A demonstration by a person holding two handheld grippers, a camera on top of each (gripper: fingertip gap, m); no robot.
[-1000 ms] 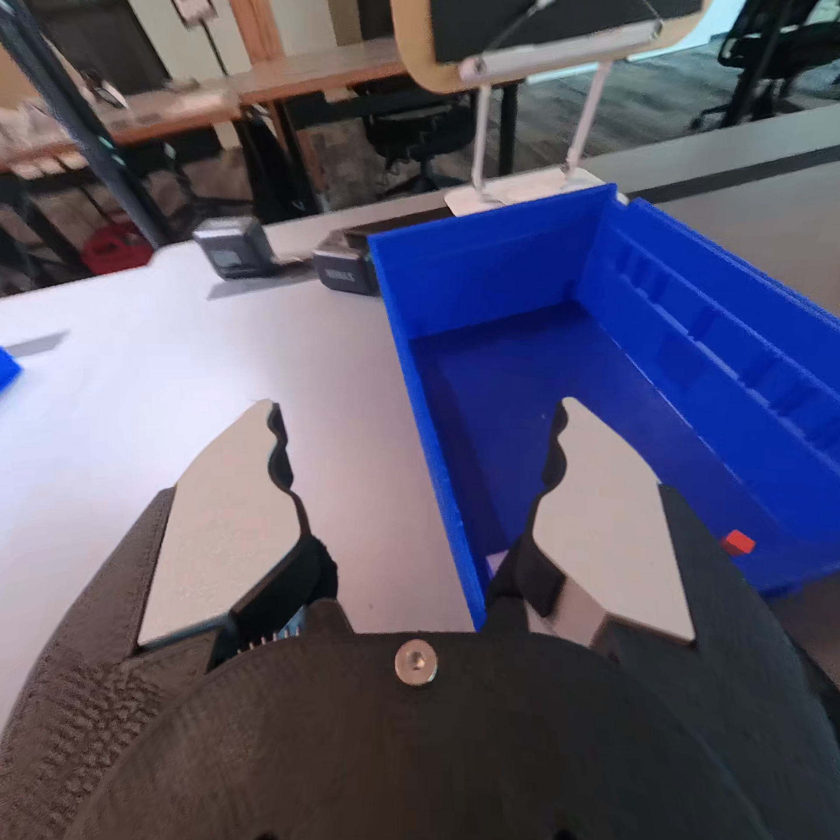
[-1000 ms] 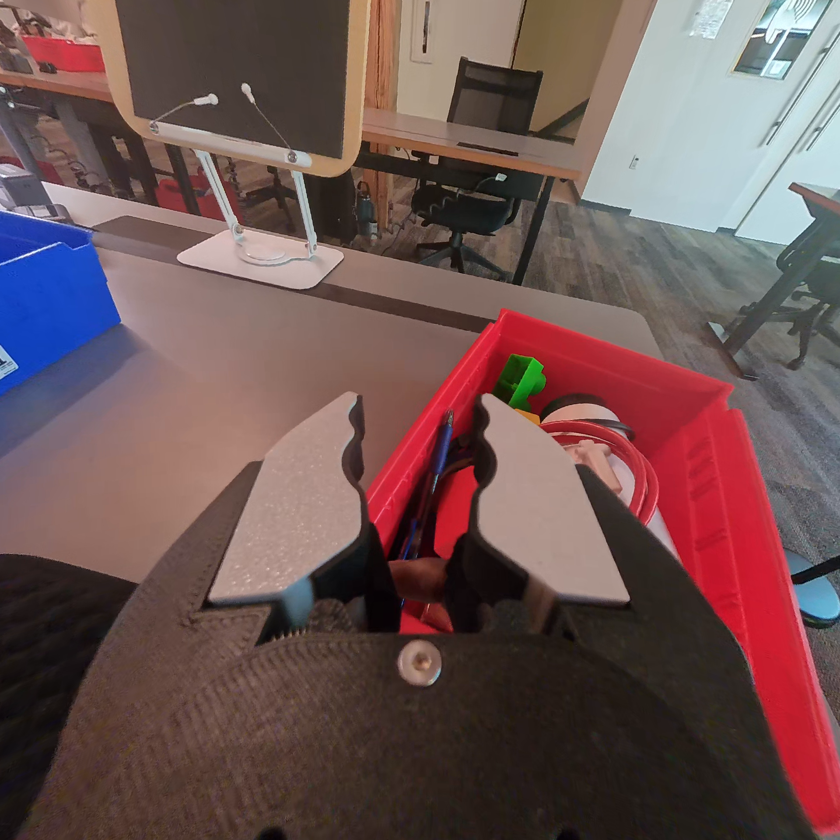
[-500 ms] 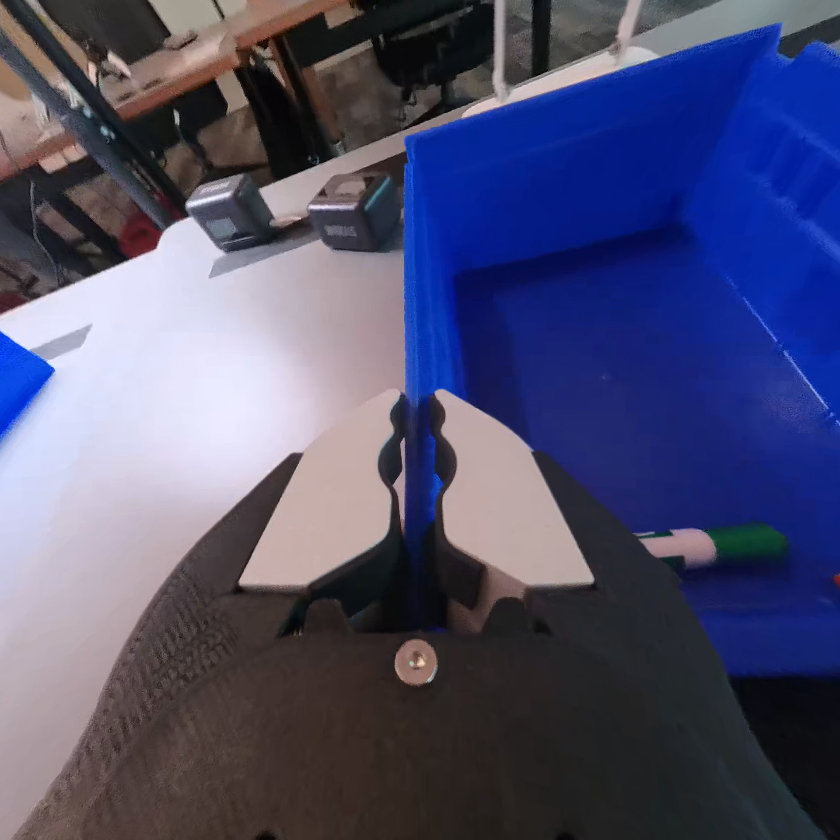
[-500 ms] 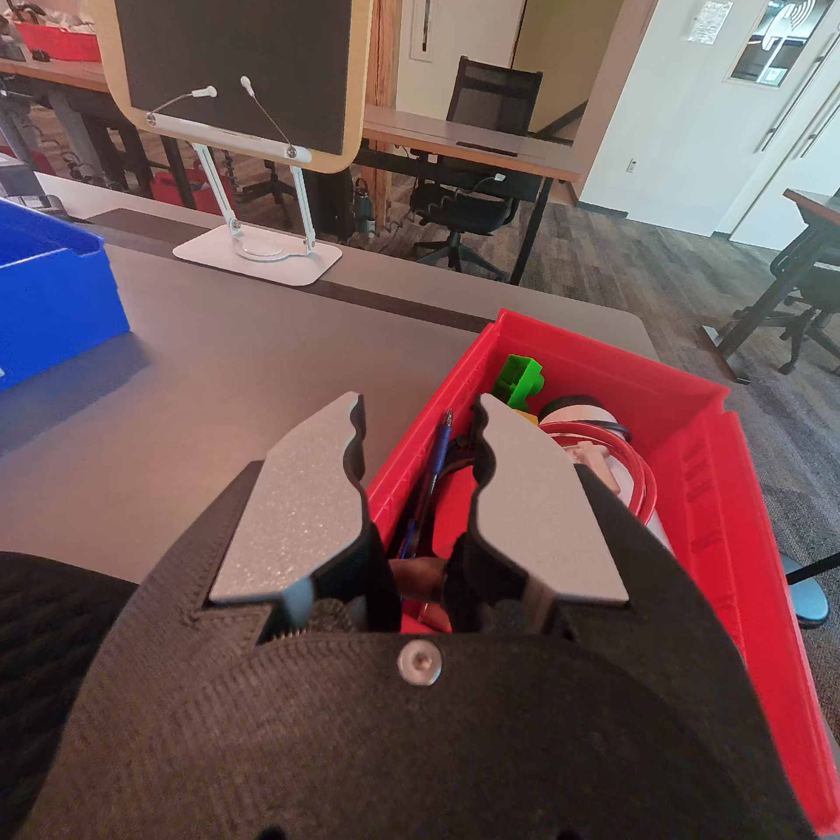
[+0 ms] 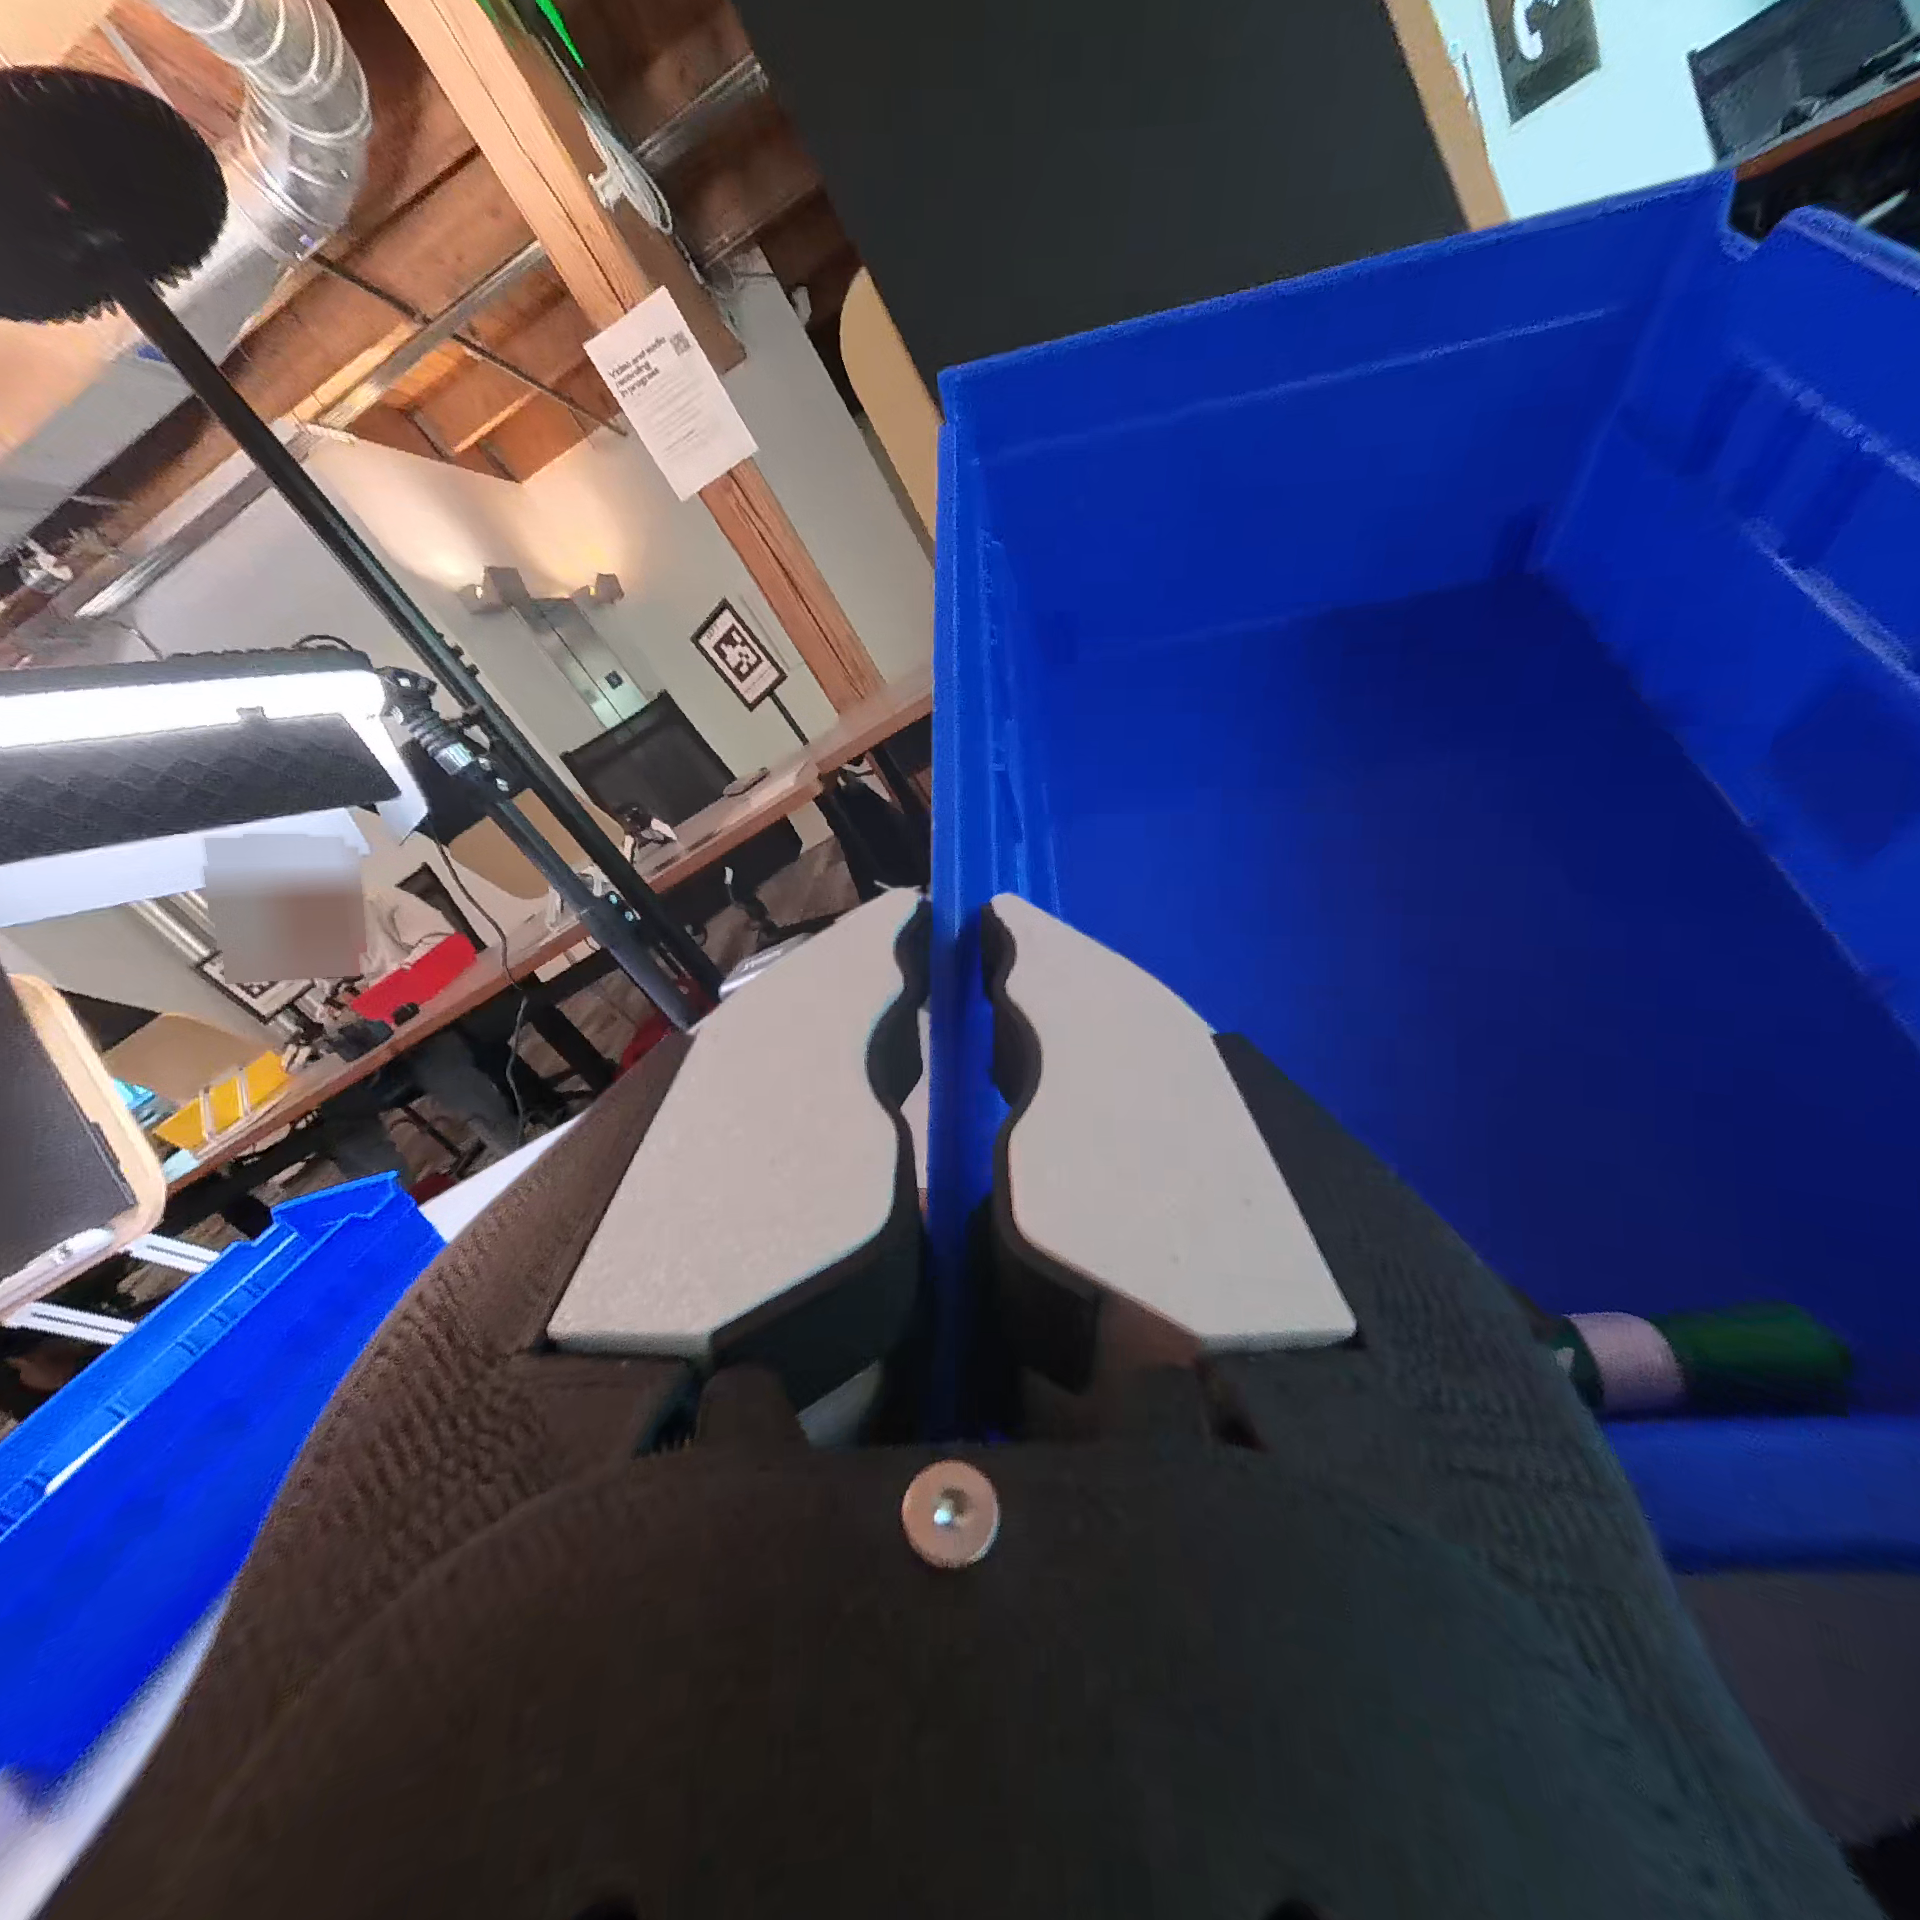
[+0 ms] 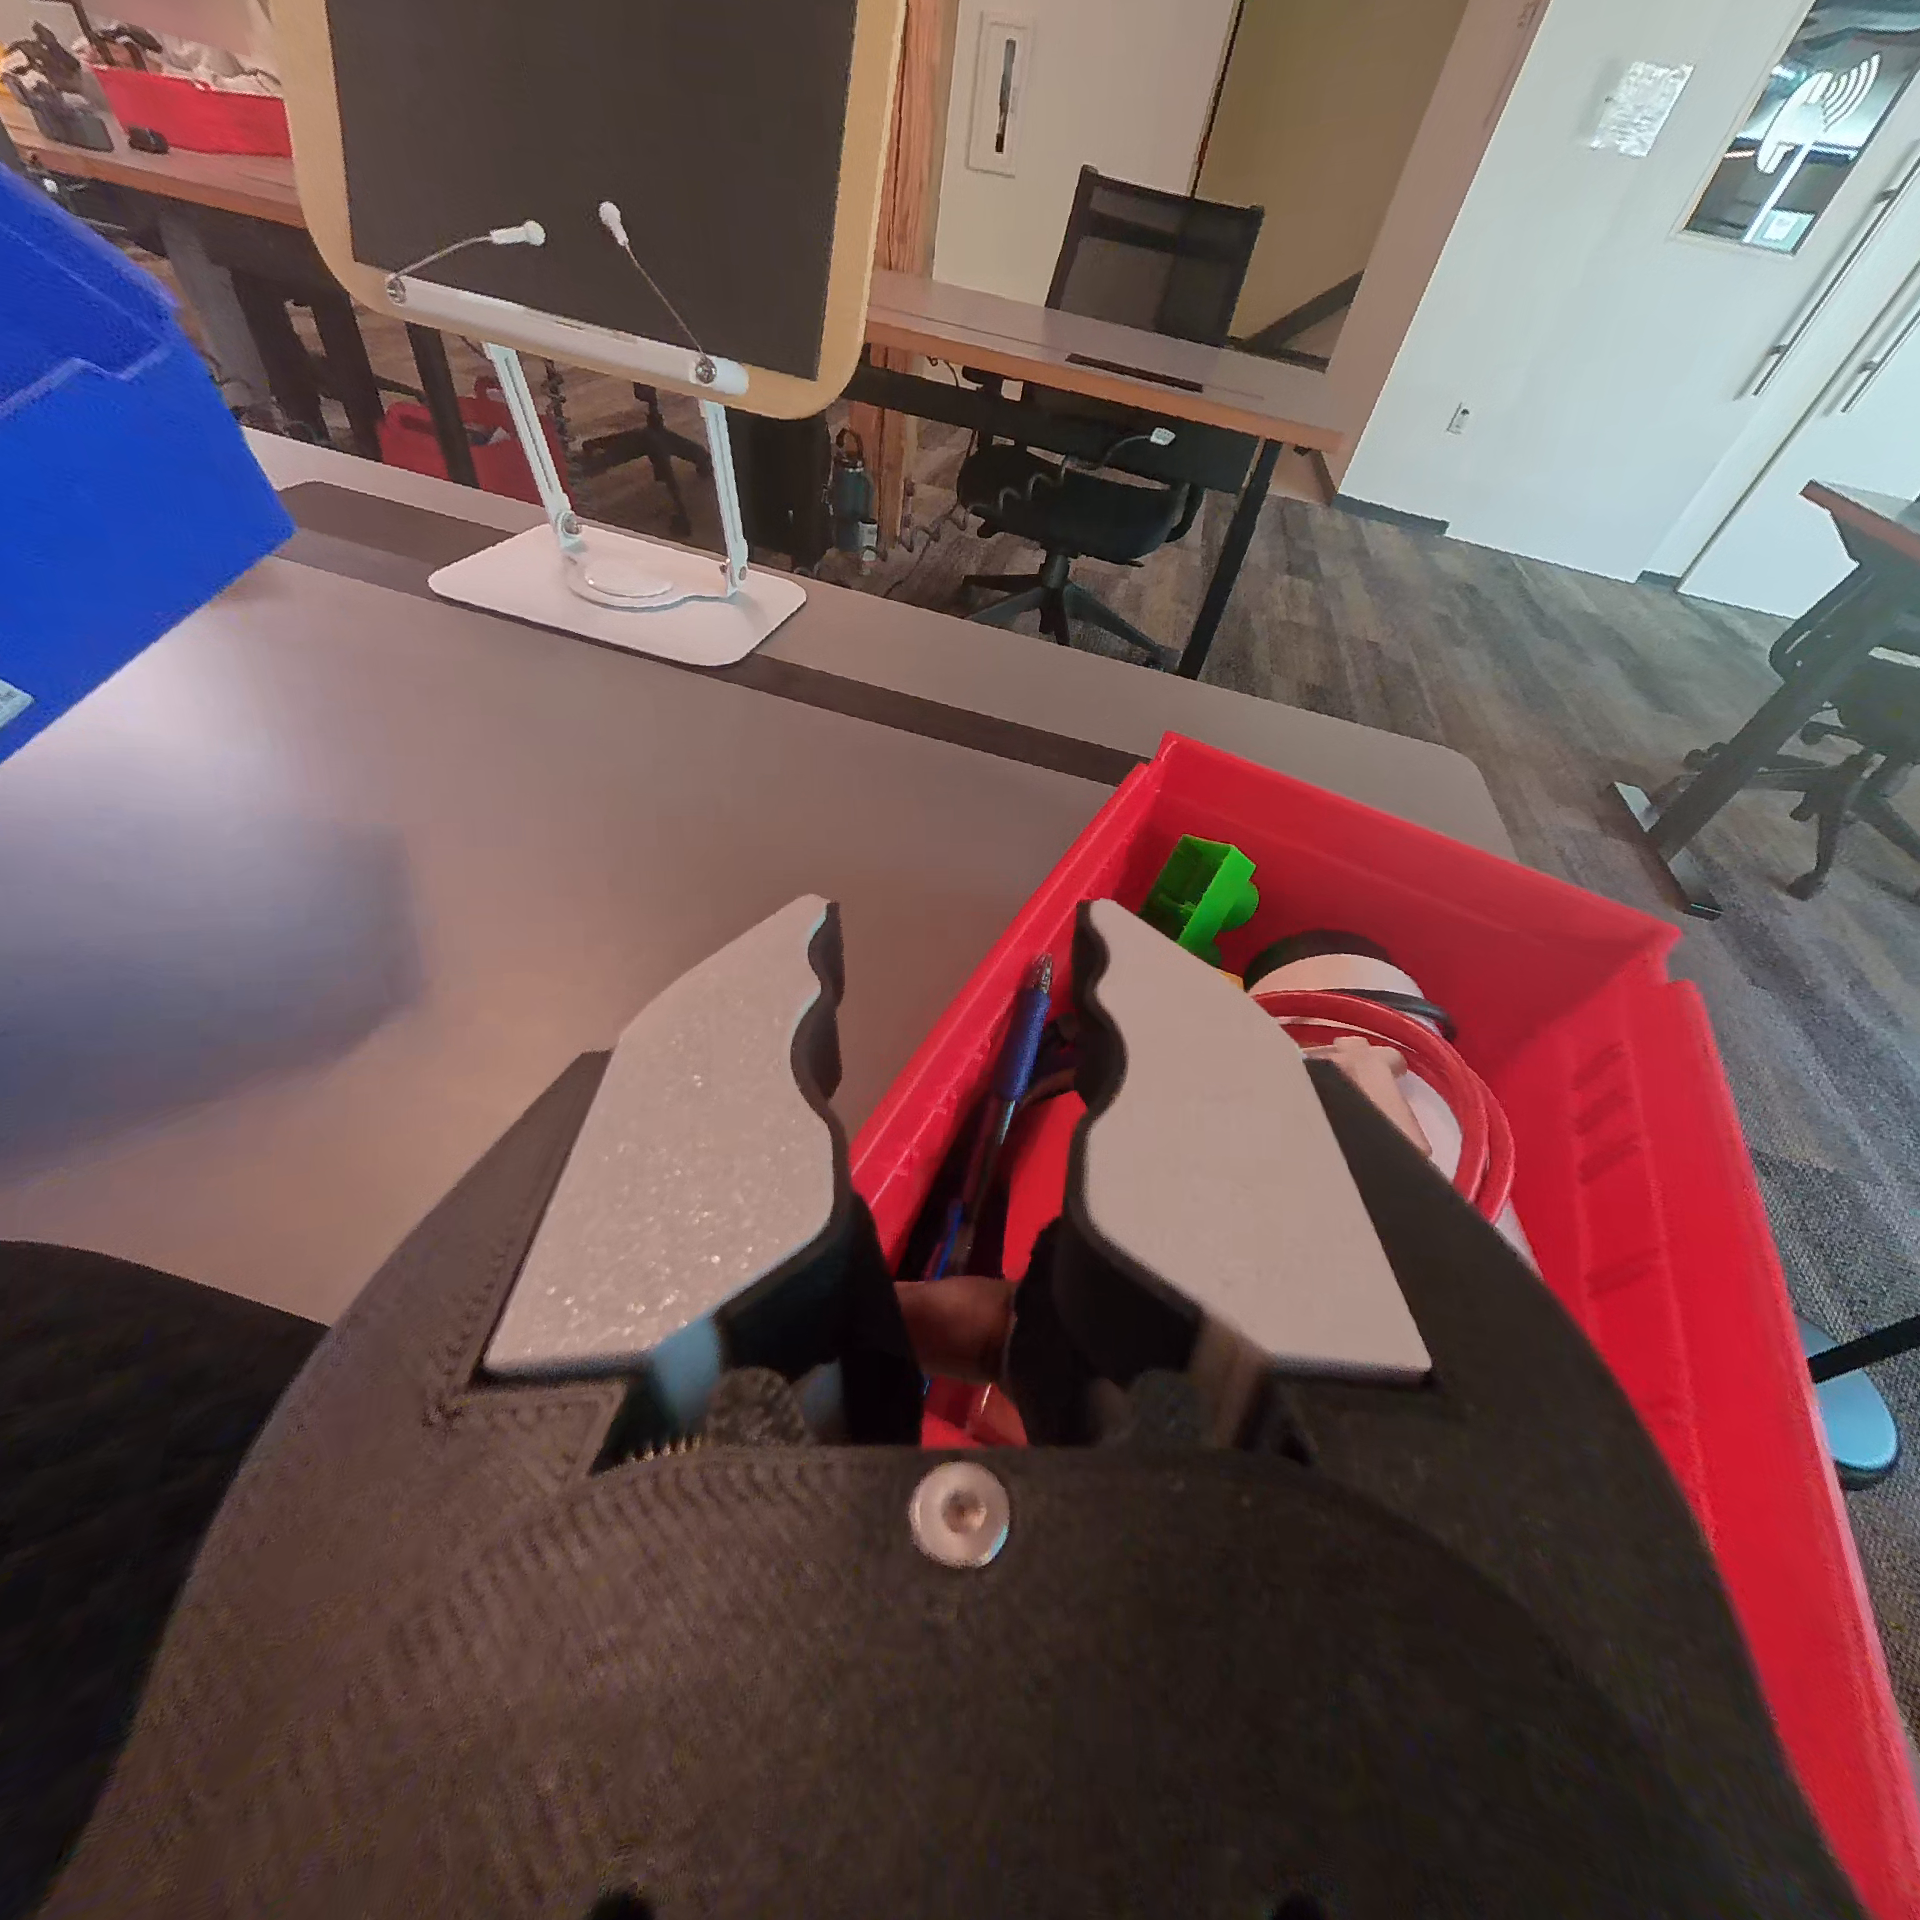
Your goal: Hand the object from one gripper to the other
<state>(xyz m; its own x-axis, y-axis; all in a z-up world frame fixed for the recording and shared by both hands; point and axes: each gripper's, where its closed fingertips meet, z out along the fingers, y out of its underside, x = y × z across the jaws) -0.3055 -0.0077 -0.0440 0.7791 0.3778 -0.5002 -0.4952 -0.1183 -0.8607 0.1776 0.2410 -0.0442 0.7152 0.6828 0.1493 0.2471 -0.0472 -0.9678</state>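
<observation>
My left gripper is shut on the left wall of a blue bin and holds it lifted and tilted, so the room behind looks slanted. A green-capped marker lies in the bin's near corner. The same blue bin shows raised at the left edge of the right wrist view. My right gripper is open and empty, with its jaws on either side of the left wall of a red bin. That bin holds a blue pen, a green block and a red cable coil.
A framed dark panel on a white stand sits at the grey table's far edge. A second blue bin lies low on the left. A black light-stand pole rises behind. Office chairs and desks stand beyond the table.
My left gripper shut on the blue bin's wall, then lifted and tilted the bin upward. In the right wrist view the blue bin has risen off the table. My right gripper has hardly moved.
</observation>
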